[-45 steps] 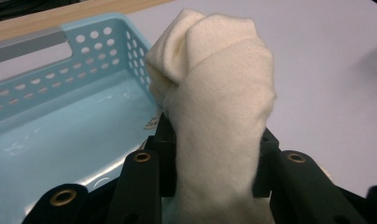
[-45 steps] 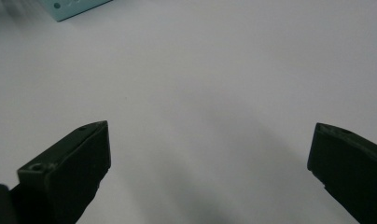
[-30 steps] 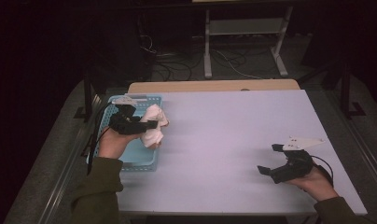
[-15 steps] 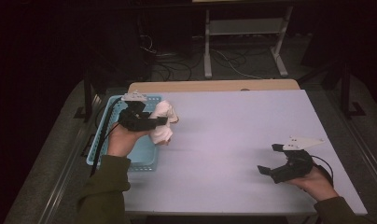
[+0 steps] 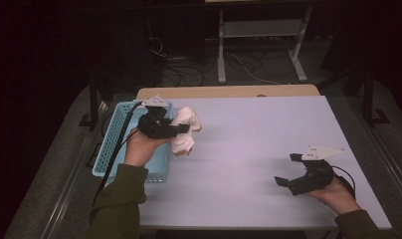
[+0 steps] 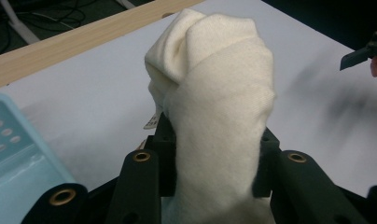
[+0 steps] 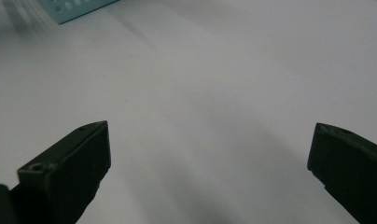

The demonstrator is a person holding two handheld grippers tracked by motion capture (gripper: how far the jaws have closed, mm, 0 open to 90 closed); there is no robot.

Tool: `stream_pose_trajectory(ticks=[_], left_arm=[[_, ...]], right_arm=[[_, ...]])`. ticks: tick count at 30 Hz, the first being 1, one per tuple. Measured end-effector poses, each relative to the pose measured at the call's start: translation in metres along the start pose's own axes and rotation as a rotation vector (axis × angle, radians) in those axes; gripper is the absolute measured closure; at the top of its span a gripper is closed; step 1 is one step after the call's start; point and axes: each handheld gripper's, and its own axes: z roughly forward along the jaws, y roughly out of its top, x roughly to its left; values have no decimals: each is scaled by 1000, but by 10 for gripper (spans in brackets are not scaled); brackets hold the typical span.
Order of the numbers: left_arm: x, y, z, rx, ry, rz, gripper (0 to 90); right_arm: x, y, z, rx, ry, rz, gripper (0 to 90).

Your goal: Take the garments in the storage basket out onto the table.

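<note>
Riding close, the left gripper [image 6: 214, 172] reveals jaws pinching cream cloth [image 6: 219, 107].

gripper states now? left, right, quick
Left gripper: shut on the cream cloth, held above the table beside the blue basket.
Right gripper: open, nothing between its jaws.

The cloth [image 6: 219, 121] is soft cream knit with a fuzzy, matt nap, and the left gripper [image 6: 214, 163] that clamps it looks like matt black plastic with small brass-coloured eyelets. The table [image 5: 268, 149] beneath has a smooth, pale, faintly sheeny top edged at the far side by light wood. Beside the cloth, the basket [image 5: 114, 144] is glossy light-blue perforated plastic.
</note>
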Motion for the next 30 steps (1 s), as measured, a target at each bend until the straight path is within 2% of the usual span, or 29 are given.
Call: stream_pose_trajectory(ticks=[15, 24, 27, 30], left_arm=[[-17, 13, 27, 10, -43, 36, 629], [-25, 16, 43, 20, -64, 39, 629], [-27, 17, 47, 22, -69, 44, 629], [-29, 18, 50, 16, -80, 37, 629]], right_arm=[[-3, -1, 1, 3, 3, 0, 0], [-6, -4, 4, 12, 14, -14, 0], [-10, -8, 5, 8, 38, 8, 0], [-11, -9, 5, 4, 32, 10, 0]])
